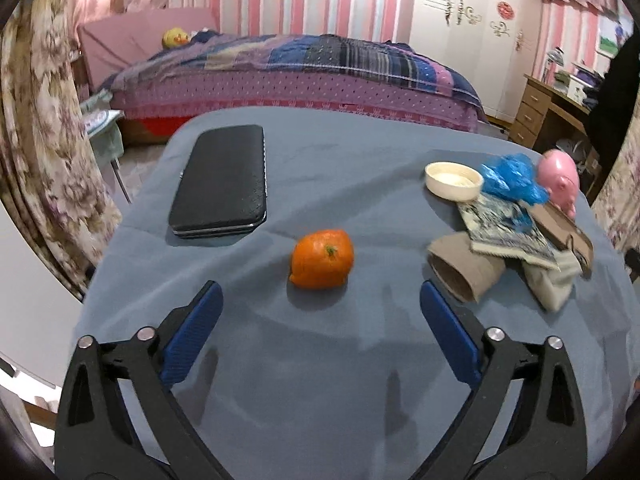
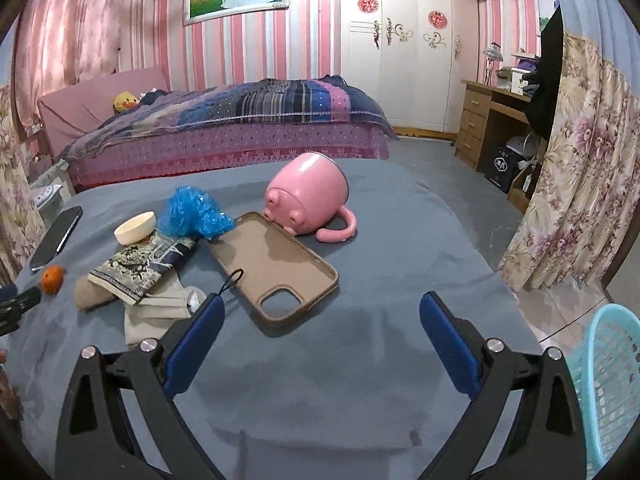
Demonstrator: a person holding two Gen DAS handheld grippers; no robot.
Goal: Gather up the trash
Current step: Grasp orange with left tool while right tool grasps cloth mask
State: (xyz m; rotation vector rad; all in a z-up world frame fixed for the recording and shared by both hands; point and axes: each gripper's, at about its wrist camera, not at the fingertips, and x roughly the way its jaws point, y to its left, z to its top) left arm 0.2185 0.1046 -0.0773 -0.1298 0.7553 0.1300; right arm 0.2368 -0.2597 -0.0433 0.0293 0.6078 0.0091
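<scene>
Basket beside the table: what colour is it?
Light turquoise basket, with a lattice of holes; seen only in the right wrist view.

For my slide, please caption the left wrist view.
Open left claw faces an orange on the blue-grey tablecloth.

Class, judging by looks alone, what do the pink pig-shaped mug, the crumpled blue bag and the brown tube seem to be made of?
Pink pig-shaped mug: probably glazed ceramic, glossy highlights.
Crumpled blue bag: thin plastic film, translucent, wrinkled.
Brown tube: cardboard, matte, hollow end showing.
</scene>
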